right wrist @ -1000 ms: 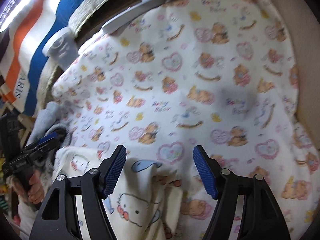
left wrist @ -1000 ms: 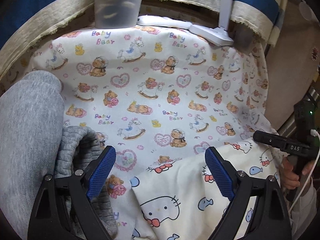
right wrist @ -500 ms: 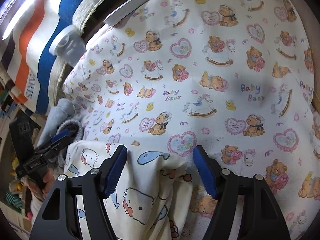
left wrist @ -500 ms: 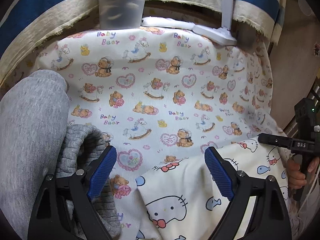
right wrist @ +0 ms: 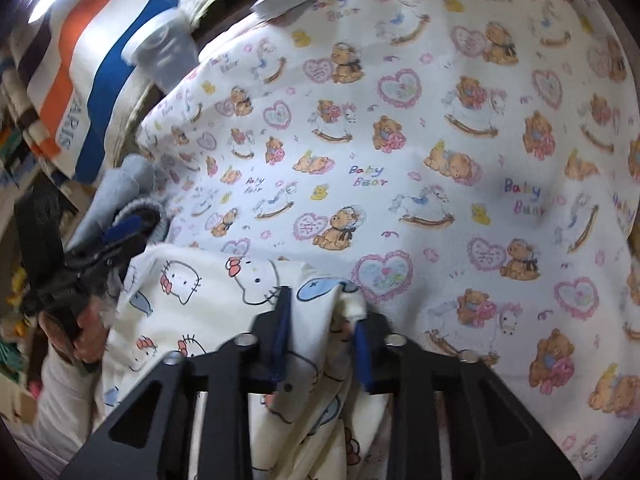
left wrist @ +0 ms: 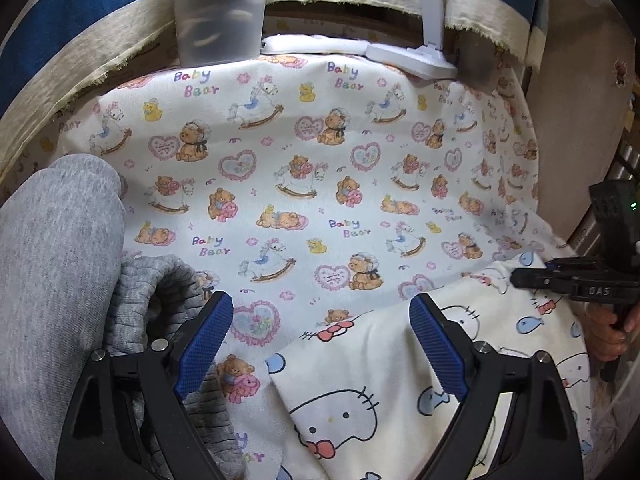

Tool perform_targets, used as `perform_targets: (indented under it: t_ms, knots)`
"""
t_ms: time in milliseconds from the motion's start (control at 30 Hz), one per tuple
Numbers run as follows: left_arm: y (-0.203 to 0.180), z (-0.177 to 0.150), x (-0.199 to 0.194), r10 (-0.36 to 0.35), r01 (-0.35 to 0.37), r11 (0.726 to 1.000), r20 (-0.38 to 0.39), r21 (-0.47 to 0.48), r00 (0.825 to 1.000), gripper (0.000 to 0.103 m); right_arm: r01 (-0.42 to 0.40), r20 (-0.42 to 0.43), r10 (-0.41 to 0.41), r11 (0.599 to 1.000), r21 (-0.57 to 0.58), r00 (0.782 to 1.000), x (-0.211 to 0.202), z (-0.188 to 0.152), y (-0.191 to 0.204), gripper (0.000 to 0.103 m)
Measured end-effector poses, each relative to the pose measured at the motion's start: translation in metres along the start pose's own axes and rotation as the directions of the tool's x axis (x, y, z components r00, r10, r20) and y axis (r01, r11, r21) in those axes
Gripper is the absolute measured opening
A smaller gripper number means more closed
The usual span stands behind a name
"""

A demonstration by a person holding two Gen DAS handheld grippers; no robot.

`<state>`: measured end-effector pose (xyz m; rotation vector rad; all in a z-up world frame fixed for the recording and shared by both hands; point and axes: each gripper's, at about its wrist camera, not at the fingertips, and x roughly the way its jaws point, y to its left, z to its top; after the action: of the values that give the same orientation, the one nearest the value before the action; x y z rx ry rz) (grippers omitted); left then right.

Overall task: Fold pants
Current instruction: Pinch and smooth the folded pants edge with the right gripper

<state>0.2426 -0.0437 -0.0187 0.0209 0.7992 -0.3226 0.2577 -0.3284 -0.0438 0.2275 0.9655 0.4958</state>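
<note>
Right claw [right wrist: 320, 336] pinched on a bunched edge of the cream cartoon-print pants [right wrist: 208, 312], fabric filling lower centre of its view. Left claw [left wrist: 320, 344] spread wide, holding nothing; pants [left wrist: 380, 380] lie lower right under it, on the bear-print sheet [left wrist: 280, 168].

A frosted plastic cup [left wrist: 221, 12] and white lamp base [left wrist: 412, 60] stand behind the bear-print sheet [left wrist: 320, 168].

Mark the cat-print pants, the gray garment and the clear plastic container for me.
cat-print pants [left wrist: 380, 392]: left wrist view, on the flat cream cloth between the jaws.
gray garment [left wrist: 60, 248]: left wrist view, on its smooth upper fold.
clear plastic container [left wrist: 220, 20]: left wrist view, on its front wall.
</note>
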Motion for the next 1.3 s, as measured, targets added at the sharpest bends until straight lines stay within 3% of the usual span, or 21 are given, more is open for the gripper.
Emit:
perform_targets:
  t_ms: [133,367,433,467,500,533,567,700,833,900,967,1033,1100,1300]
  knots:
    - [-0.007,-0.001,-0.003,0.074,-0.074,0.997,0.004,0.023,0.997,0.089,0.006,0.034,-0.005,1.000,-0.027,0.999,-0.009,0.000,0.008,0.012]
    - [-0.020,0.009,-0.034,0.113,-0.114,0.993,0.011,0.027,0.993,0.089,0.030,0.064,-0.026,0.998,-0.052,0.998,-0.022,0.002,0.018,0.012]
    - [-0.024,0.010,-0.040,0.101,-0.101,0.994,0.012,0.030,0.995,0.089,0.032,0.033,-0.032,0.999,-0.024,0.999,-0.016,0.003,0.012,0.023]
    - [-0.026,0.009,-0.041,0.102,-0.102,0.994,0.004,0.036,0.995,0.089,0.039,0.024,-0.039,0.999,-0.010,0.999,-0.013,0.003,0.009,0.040]
    - [-0.028,0.009,-0.041,0.101,-0.101,0.994,-0.002,0.042,0.995,0.089,0.056,0.011,-0.056,0.998,0.010,0.998,-0.011,0.003,0.004,0.072]
    - [-0.030,0.008,-0.040,0.099,-0.098,0.994,-0.015,0.049,0.995,0.089,0.083,-0.008,-0.083,0.996,0.038,0.997,-0.008,0.002,-0.002,0.082]
    - [-0.033,0.007,-0.039,0.098,-0.096,0.994,-0.033,0.057,0.995,0.089,0.085,-0.010,-0.085,0.994,0.064,0.996,-0.007,0.002,-0.008,0.081]
    - [-0.050,0.001,-0.034,0.075,-0.066,0.993,-0.096,0.094,0.993,0.087,0.024,-0.042,-0.020,0.995,0.092,0.999,-0.008,0.002,-0.017,0.061]
    - [-0.066,-0.005,-0.033,0.065,-0.050,0.990,-0.107,0.132,0.992,0.077,0.077,-0.057,-0.074,0.996,0.053,0.996,-0.010,0.000,-0.017,0.042]
    - [-0.072,-0.007,-0.032,0.064,-0.048,0.988,-0.110,0.146,0.992,0.069,0.097,-0.054,-0.094,0.994,0.055,0.994,-0.011,0.001,-0.017,0.025]
    - [-0.076,-0.010,-0.028,0.058,-0.038,0.988,-0.124,0.153,0.991,0.060,0.031,-0.052,-0.028,0.998,0.053,0.998,-0.014,0.001,-0.014,0.009]
    - [-0.079,-0.012,-0.023,0.051,-0.029,0.988,-0.138,0.154,0.989,0.050,0.051,-0.043,-0.050,0.998,0.031,0.998,-0.018,0.001,-0.007,0.009]
    - [-0.081,-0.014,-0.022,0.035,-0.013,0.988,-0.139,0.155,0.990,0.046,0.056,-0.034,-0.055,0.998,0.008,0.998,-0.020,0.001,-0.001,0.009]
    - [-0.101,-0.008,-0.030,-0.049,0.067,0.983,-0.102,0.173,0.994,0.046,0.011,-0.005,-0.011,1.000,-0.025,1.000,-0.030,0.002,0.018,0.009]
